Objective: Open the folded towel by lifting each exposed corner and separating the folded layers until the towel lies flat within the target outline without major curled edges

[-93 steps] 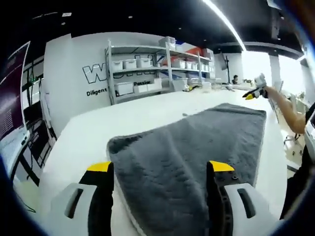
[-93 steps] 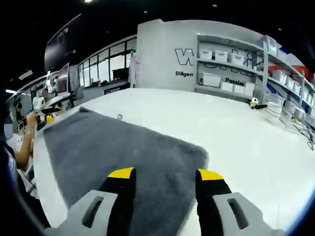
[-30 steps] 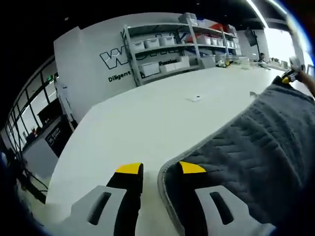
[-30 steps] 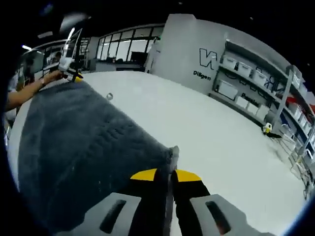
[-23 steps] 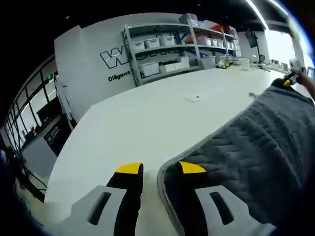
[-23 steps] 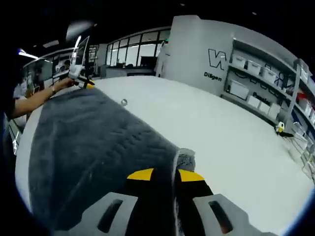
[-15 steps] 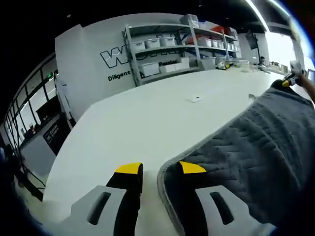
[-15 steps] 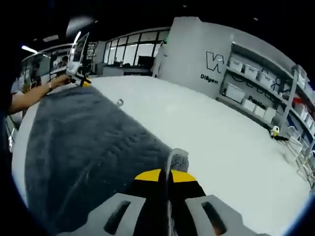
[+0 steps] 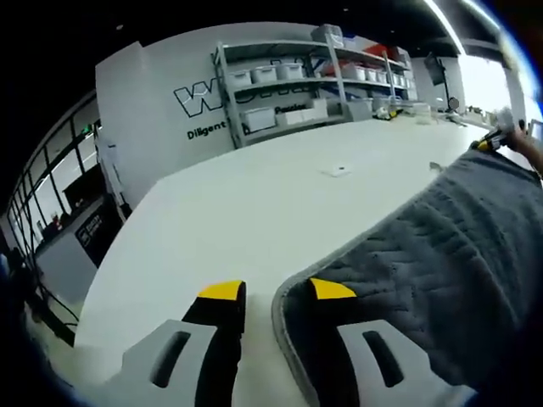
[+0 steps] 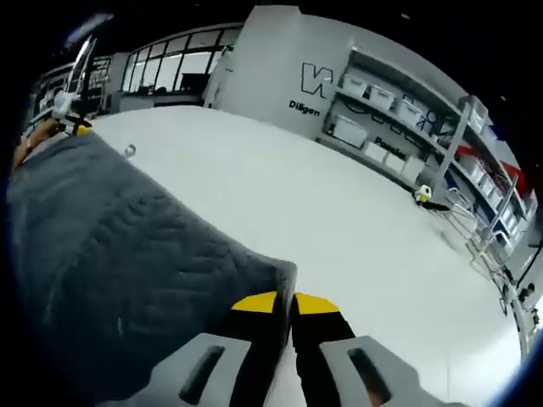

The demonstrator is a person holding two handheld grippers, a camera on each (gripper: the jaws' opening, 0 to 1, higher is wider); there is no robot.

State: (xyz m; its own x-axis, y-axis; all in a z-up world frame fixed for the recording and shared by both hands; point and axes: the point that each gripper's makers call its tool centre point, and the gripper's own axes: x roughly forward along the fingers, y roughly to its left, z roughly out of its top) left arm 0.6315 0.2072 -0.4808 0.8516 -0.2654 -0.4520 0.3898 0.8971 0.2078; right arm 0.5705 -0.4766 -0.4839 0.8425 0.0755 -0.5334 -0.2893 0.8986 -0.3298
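The grey towel point(image 9: 441, 254) lies spread over the white bench point(image 9: 254, 203), and each tool holds it at a corner.

In the left gripper view, the left tool point(image 9: 276, 292) has its yellow-tipped jaws a little apart, with the towel's pale-edged corner sitting in the gap; the right-hand jaw lies over the towel, the other over bare bench. Whether the jaws actually pinch the edge, I cannot tell. From that corner the towel runs away toward the far side of the bench, where the right tool point(image 9: 490, 142) shows small at the towel's far corner, with a hand beside it.

In the right gripper view, the right tool point(image 10: 284, 303) has its jaws pressed together on the towel's point(image 10: 110, 254) near corner; the hem stands up just beyond the yellow tips. The towel stretches from there toward the far corner, where the left tool point(image 10: 72, 119) shows, held by a hand. A small metal ring-like thing point(image 10: 129, 151) lies on the bench point(image 10: 356, 229) just beside the towel's long edge; it is too small to name.

Beyond the bench, shelves point(image 9: 305, 76) carry white bins against a wall with dark lettering. A small yellow-and-white thing point(image 10: 422, 197) sits on the bench near the shelves, well apart from the towel.
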